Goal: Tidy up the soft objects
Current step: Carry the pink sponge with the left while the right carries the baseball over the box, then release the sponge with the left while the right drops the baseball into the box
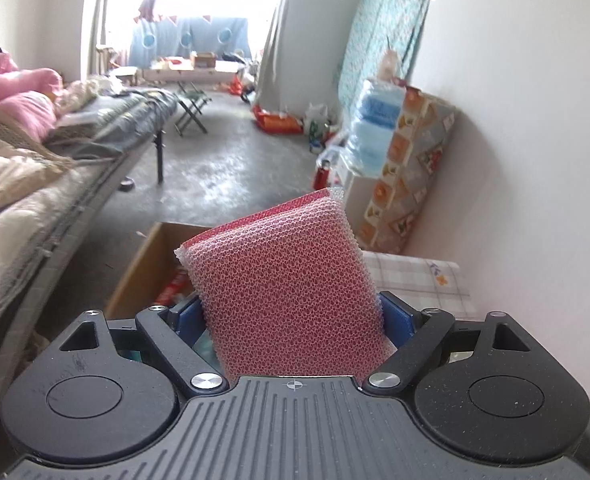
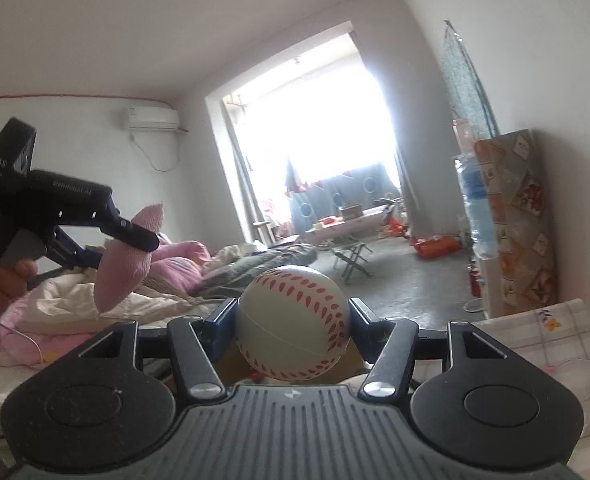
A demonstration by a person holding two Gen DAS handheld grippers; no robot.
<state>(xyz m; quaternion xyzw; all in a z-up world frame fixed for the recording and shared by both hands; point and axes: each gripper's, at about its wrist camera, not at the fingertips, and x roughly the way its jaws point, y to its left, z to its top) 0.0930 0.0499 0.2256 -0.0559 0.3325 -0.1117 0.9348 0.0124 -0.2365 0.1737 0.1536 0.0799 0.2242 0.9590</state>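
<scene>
**newbie_sorter:** Mid-carry right now. Left hand-held gripper (image 1: 291, 312) has its blue pads squeezed on the lower part of a pink mesh sponge (image 1: 283, 276), which sticks up and leans a bit. Right hand-held gripper (image 2: 293, 322) is clamped around a squishy baseball (image 2: 293, 322), pads on both sides at about its widest part. Both are up in the air, nothing resting on anything. Tips for the drop?

**foam_wrangler:** Looks like the open cardboard box (image 1: 143, 268) below the sponge is your likely target, already with some stuff in it, though I can't make out what. I'd do one hand at a time. Bring the sponge down over the box mouth before letting go; it's light and floppy, so released from high up it could flutter onto the floor.

**newbie_sorter:** And the ball?

**foam_wrangler:** That's the riskier one, imo. Round and springy, so it may bounce or roll off the checked tabletop (image 2: 567, 332) on the right if you set it there. Lower it right in, open slowly. Also, in the right wrist view your left gripper sits close on the left, so keep them apart.
</scene>
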